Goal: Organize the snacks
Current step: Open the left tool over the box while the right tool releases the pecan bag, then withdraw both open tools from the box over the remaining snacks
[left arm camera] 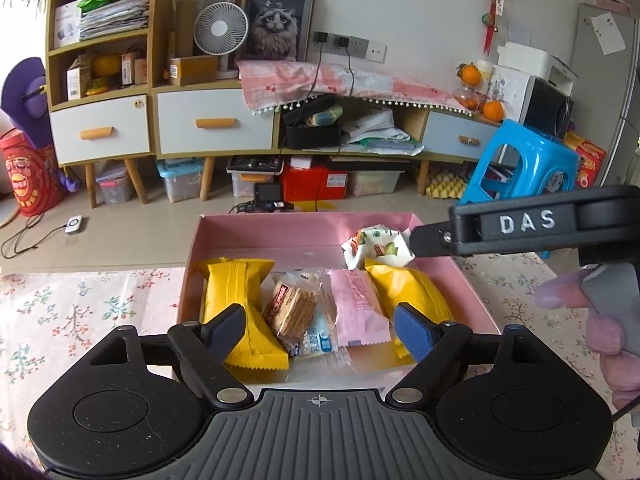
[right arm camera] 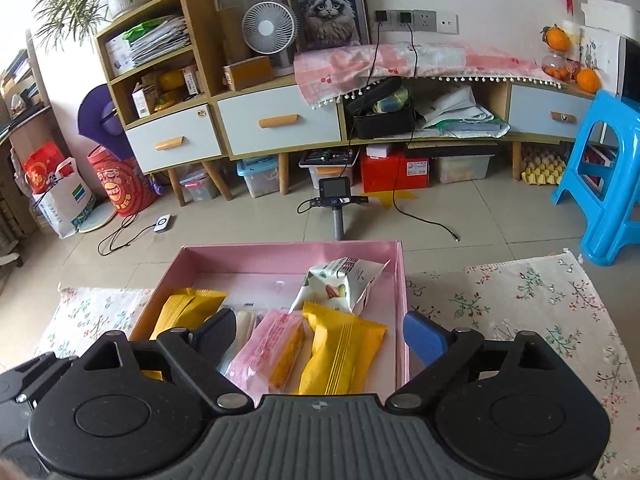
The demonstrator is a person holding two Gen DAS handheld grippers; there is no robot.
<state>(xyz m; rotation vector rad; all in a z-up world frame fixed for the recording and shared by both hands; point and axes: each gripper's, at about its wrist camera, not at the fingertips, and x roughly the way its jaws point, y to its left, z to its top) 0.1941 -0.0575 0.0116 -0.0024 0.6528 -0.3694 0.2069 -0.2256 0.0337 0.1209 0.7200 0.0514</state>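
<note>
Two tools over a shallow pink cardboard box (left arm camera: 192,264) of snack packets
Left tool (left arm camera: 320,330) and right tool (right arm camera: 320,338) gape wide, gripping nothing

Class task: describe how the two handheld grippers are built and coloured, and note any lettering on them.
Each gripper is a black linkage on two round black discs with silver pivot pins, behind it a ribbed grey plate with a crosshair mark. The left gripper and right gripper each pair one black finger with one blue-padded finger. Seen from the left wrist, the right gripper's black side bears white letters "DAS".
</note>
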